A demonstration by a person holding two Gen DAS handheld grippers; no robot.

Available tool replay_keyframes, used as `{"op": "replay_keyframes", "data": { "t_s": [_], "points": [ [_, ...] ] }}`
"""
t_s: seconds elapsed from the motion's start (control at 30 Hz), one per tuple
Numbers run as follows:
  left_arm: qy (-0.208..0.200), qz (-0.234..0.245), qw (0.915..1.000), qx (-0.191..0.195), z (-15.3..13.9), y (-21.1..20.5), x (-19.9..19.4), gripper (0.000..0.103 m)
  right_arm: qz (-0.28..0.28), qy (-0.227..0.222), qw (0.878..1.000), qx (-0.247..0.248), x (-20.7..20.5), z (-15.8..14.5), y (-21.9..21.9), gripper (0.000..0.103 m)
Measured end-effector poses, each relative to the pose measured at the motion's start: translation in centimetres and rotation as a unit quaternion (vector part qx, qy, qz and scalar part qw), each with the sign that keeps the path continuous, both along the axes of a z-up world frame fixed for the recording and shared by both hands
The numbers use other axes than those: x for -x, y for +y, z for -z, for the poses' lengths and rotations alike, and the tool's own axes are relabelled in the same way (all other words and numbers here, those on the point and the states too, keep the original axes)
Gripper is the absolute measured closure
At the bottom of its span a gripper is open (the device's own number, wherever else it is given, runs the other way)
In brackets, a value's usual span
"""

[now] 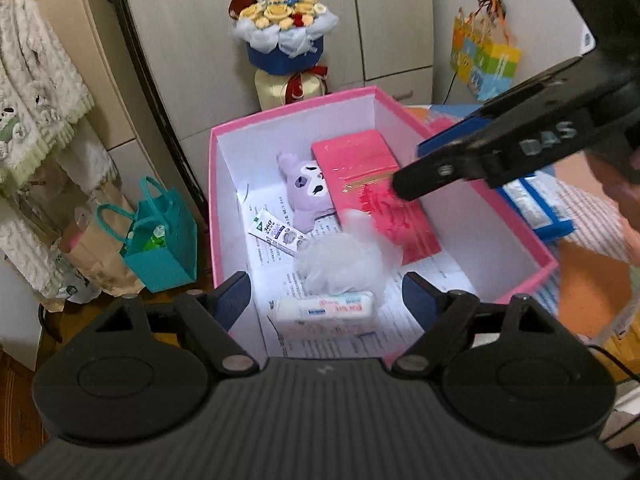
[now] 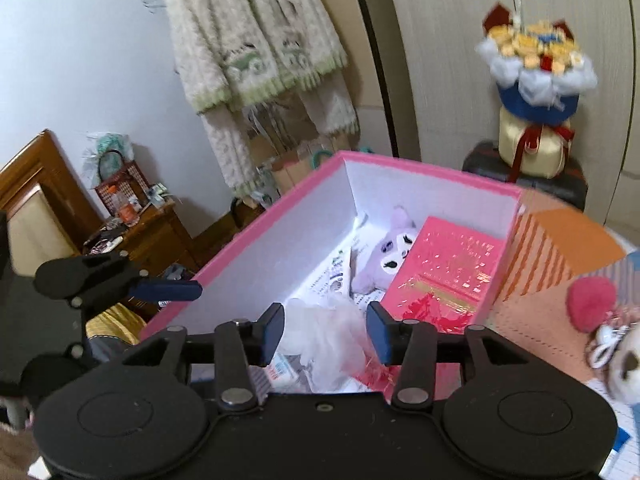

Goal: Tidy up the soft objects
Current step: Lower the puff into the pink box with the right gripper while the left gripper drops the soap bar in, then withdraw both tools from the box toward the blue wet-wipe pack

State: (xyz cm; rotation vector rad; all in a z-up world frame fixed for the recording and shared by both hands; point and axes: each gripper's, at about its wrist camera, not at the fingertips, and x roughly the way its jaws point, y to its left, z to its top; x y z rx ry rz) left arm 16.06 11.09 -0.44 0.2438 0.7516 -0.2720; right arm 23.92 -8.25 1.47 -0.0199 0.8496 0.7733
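Over the pink box [image 1: 294,114], left gripper [image 1: 326,300] is spread wide and empty, hovering above a white mesh puff [image 1: 340,262] and a tissue pack [image 1: 326,310]. Right gripper [image 2: 326,332] is also parted with nothing held, over the same puff [image 2: 332,334]. Purple plush [image 1: 306,192] lies deeper in the box beside a pink packet [image 1: 374,192]. Pink pompom [image 2: 592,306] sits outside the box.

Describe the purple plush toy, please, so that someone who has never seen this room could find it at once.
Find the pink-rimmed box with white inner walls. At its far end, left of the flat pink packet, lies the purple plush toy. It is the only lilac thing there, with pointed ears and a pale face with dark eyes, unlike the white mesh puff nearer the camera.
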Motion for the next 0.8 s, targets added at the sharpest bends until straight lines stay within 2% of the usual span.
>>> {"op": "replay_keyframes", "data": {
  "t_s": [0.37,0.53,0.6,0.8],
  "points": [
    [-0.030,0.027,0.9992,0.001,-3.2,-0.6,5.8,0.019,0.004,-0.072,0.997,0.030,8.1,-3.8,-4.9,0.041],
    [-0.034,0.060,0.9976,0.002,-4.4,-2.6,7.9,0.018,0.021,-0.094,0.994,0.045,11.2,-4.3,-7.2,0.040],
    [-0.030,0.075,0.9967,0.004,-4.5,-3.4,8.7,0.017,0.027,-0.101,0.994,0.043,12.4,-4.5,-8.4,0.036],
    [-0.017,0.128,0.9912,0.029,-4.3,-6.5,10.0,0.016,0.036,-0.128,0.991,0.029,16.4,-3.9,-12.6,0.031]
  ]
}}
